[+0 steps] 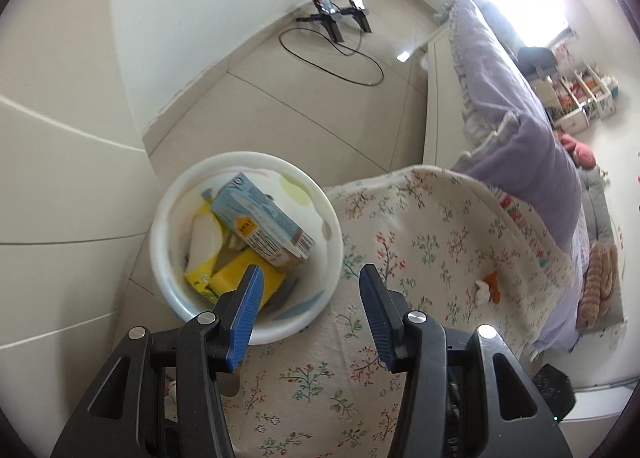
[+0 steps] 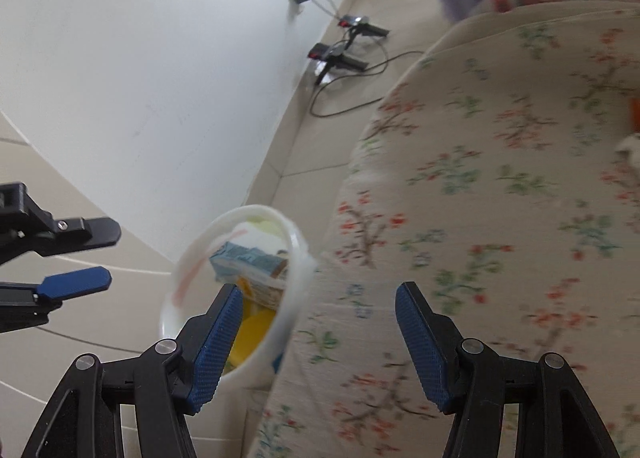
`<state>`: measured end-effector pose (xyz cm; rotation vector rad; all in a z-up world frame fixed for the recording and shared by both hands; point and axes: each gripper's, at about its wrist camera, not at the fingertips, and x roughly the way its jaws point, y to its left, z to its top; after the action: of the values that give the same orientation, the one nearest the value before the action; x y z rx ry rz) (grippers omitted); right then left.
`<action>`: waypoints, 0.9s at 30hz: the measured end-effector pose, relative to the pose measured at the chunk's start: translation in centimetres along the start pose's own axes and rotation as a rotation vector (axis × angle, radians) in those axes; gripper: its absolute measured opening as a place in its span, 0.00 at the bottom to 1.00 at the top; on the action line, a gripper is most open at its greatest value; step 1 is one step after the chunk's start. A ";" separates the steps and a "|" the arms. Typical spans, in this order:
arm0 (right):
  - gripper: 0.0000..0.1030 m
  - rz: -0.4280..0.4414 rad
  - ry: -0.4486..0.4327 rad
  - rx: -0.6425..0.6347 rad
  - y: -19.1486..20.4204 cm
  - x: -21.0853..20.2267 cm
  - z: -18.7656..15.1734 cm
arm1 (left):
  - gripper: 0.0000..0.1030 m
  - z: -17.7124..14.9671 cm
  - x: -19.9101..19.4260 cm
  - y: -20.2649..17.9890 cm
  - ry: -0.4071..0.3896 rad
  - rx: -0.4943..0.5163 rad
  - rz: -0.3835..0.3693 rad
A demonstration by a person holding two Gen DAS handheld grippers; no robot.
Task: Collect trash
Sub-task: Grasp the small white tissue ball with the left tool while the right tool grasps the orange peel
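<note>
A white round bin [image 1: 172,290] stands on the floor beside the bed and holds a blue-grey carton [image 1: 264,218], yellow packaging [image 1: 244,274] and a white piece. It also shows in the right wrist view [image 2: 292,298]. My left gripper [image 1: 310,278] is open and empty, above the bin's near rim and the bed edge. My right gripper [image 2: 320,298] is open and empty, over the bin and the floral blanket [image 2: 500,178]. A small orange and white scrap [image 1: 490,286] lies on the blanket, right of the left gripper. The left gripper [image 2: 76,258] shows at the right wrist view's left edge.
The bed with floral blanket [image 1: 400,238] and purple pillows [image 1: 532,162] fills the right. A white wall [image 1: 200,18] and cupboard are at the left. Black stands with cables [image 1: 336,18] lie on the tiled floor beyond. Shelves [image 1: 580,94] stand far right.
</note>
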<state>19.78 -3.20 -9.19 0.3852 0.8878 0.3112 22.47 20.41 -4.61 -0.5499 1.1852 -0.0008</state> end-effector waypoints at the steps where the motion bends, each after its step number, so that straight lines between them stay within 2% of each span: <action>1: 0.66 -0.003 -0.006 0.009 -0.4 -0.5 0.0 | 0.51 -0.2 0.4 -0.7 0.007 0.018 0.005; 9: 0.66 -0.046 -0.052 0.094 -5.0 -4.2 -0.3 | 0.51 -2.1 3.2 -6.5 0.049 0.150 0.025; 11: 0.66 -0.074 -0.067 0.121 -6.5 -5.1 -0.4 | 0.53 -3.0 4.2 -9.0 0.068 0.216 0.033; 14: 0.66 -0.146 -0.096 0.162 -9.4 -6.7 -0.4 | 0.59 -4.4 5.7 -12.5 0.092 0.313 0.033; 23: 0.69 -0.378 -0.204 0.232 -16.7 -12.3 0.2 | 0.60 -8.6 12.1 -22.3 0.105 0.514 -0.026; 27: 0.69 -0.420 -0.220 0.310 -20.2 -13.8 -0.5 | 0.60 -10.7 15.3 -26.2 0.119 0.582 -0.038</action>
<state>13.31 -26.80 -9.07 0.4959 0.7775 -0.2554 26.45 -11.01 -10.10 -0.0584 1.2201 -0.4036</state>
